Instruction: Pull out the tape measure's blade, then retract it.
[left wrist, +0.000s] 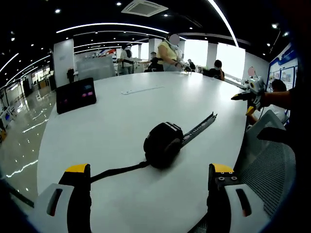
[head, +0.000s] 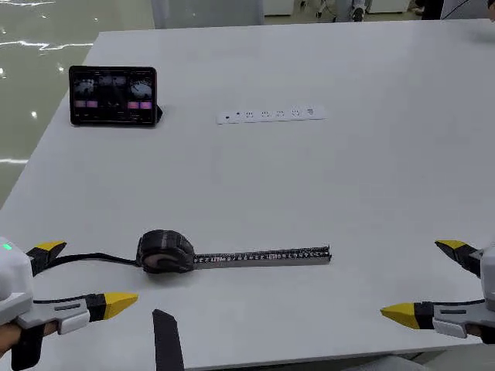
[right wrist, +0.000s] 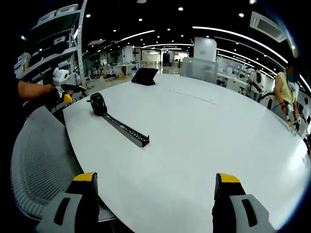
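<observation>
A black tape measure lies on the white table near its front edge, its blade pulled out to the right and lying flat. A black strap trails left from the case. My left gripper is open at the front left, just left of the case, with nothing between its yellow-tipped fingers. My right gripper is open at the front right, well clear of the blade tip. The right gripper view shows the case far off to the left.
A dark tablet stands at the back left of the table. A white power strip lies at mid-table. A grey mesh chair sits at the table's near edge. People stand at the far end of the room.
</observation>
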The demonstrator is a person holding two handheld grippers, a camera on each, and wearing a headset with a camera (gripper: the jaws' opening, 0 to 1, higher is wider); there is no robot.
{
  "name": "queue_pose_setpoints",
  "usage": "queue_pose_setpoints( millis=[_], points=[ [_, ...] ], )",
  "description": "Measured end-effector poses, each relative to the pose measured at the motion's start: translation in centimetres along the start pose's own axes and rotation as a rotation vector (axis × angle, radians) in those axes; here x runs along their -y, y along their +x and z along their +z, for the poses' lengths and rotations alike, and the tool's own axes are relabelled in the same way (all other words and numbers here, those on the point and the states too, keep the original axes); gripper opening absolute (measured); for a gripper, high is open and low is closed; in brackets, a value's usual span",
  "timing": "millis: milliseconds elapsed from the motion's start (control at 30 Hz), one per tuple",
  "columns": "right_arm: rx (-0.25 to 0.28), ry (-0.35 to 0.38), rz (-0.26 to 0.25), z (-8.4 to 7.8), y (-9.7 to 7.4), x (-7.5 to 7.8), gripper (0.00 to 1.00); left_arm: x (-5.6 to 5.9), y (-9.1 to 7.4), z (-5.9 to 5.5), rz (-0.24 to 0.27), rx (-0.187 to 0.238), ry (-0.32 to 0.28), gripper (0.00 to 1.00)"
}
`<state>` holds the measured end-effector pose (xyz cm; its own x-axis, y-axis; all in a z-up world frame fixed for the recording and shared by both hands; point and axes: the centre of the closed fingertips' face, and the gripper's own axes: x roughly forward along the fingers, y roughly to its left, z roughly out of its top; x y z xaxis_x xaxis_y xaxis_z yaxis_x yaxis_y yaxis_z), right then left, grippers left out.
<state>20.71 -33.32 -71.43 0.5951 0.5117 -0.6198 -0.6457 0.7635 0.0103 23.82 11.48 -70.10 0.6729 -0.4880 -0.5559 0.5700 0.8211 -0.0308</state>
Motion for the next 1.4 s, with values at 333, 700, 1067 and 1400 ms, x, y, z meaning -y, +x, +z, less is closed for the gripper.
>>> queue_pose_setpoints(
  millis=[333, 700, 1067, 1400],
  points=[
    [-0.022, 0.015, -0.041, -1.4, -1.6, 1.2, 0.99, 0.6, 0.5, 0.0, -0.01, -0.006, -0.005, 0.99],
    [0.004, 0.059, -0.018, -0.3, -1.7, 1.1, 0.99, -0.1, -0.4, 0.1, -0.004, -0.01, -0.01, 0.99],
    [-0.029, 0.013, 0.001, -0.5, -2.0, 1.2, 0.99, -0.3, -0.7, 0.3, -0.012, -0.003, -0.026, 0.99],
    [-0.034, 0.027, -0.001, -0.8, -2.3, 1.4, 0.99, 0.4, -0.4, -0.5, -0.028, -0.066, 0.016, 0.99]
  ],
)
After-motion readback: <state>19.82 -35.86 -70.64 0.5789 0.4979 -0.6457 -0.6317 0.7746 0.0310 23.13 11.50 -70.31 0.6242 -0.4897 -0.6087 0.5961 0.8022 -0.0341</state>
